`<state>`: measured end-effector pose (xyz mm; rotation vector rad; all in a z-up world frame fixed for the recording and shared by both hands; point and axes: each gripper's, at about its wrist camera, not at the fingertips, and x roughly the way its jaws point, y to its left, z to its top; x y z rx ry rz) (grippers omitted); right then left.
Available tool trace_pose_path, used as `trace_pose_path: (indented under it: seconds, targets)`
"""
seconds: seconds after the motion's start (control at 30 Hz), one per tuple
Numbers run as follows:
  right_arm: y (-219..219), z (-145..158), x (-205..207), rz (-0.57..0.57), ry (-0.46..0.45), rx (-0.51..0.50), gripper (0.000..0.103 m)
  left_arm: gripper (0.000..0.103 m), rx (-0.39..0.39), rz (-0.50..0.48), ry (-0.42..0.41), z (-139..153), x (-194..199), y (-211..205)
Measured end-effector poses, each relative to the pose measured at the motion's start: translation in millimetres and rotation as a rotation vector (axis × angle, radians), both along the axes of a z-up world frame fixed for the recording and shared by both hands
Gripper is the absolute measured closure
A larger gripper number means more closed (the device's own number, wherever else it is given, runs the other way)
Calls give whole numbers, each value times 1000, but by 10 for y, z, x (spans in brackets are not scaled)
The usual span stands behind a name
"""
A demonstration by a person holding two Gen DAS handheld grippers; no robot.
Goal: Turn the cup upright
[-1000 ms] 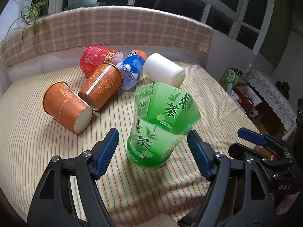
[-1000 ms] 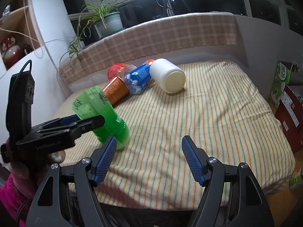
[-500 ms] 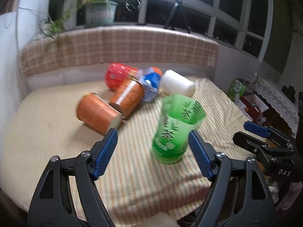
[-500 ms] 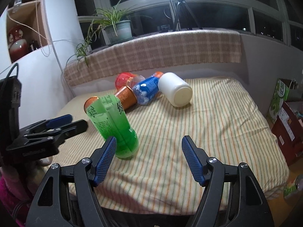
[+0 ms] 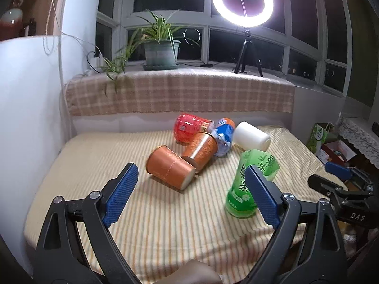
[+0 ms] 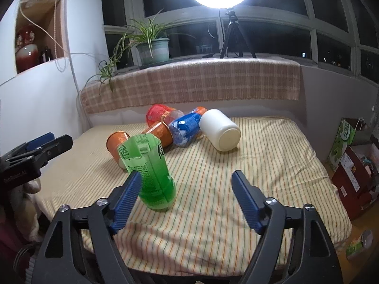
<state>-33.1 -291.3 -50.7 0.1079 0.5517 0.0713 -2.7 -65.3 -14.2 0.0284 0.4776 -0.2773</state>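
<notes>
A green tea cup (image 5: 246, 184) stands upright on the striped cloth, mouth up, leaning slightly; it also shows in the right wrist view (image 6: 151, 172). My left gripper (image 5: 189, 194) is open and empty, pulled back, with the cup behind its right finger. My right gripper (image 6: 186, 198) is open and empty, the cup just beyond its left finger. Two orange cups (image 5: 170, 171) (image 5: 201, 150), a red cup (image 5: 187, 127), a blue cup (image 5: 223, 137) and a white cup (image 5: 251, 136) lie on their sides behind.
The striped table (image 5: 94, 156) ends at a checked ledge (image 5: 180, 94) with a potted plant (image 5: 161, 52) and a ring light (image 5: 242, 0). Boxes (image 6: 355, 161) stand on the floor at the right. A white wall (image 5: 28, 118) borders the left.
My left gripper has drawn back and up from the green cup, which now stands free at its right. My right gripper has also pulled back and tilted up.
</notes>
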Motion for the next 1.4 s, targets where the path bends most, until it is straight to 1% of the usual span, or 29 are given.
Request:
trace_pose_path:
  seconds: [0.07, 0.2, 0.3, 0.43, 1.03, 1.4]
  targets:
    - [0, 21, -26, -8, -16, -7, 23, 1, 3, 13, -22, 18, -37, 15]
    - [2, 49, -74, -30, -41, -23, 23, 1, 2, 35, -45, 56, -81, 46]
    - [-4, 58, -95, -43, -50, -25, 19, 1, 11, 40, -51, 65, -95, 52]
    - [-11, 67, -115, -70, -64, -36, 18, 1, 14, 50, -53, 70, -105, 55]
    - [-9, 66, -106, -76, -61, -30, 16, 1, 28, 74, -74, 98, -109, 86]
    - [-5, 36, -77, -74, -48, -31, 16, 0, 31, 86, -67, 91, -82, 107]
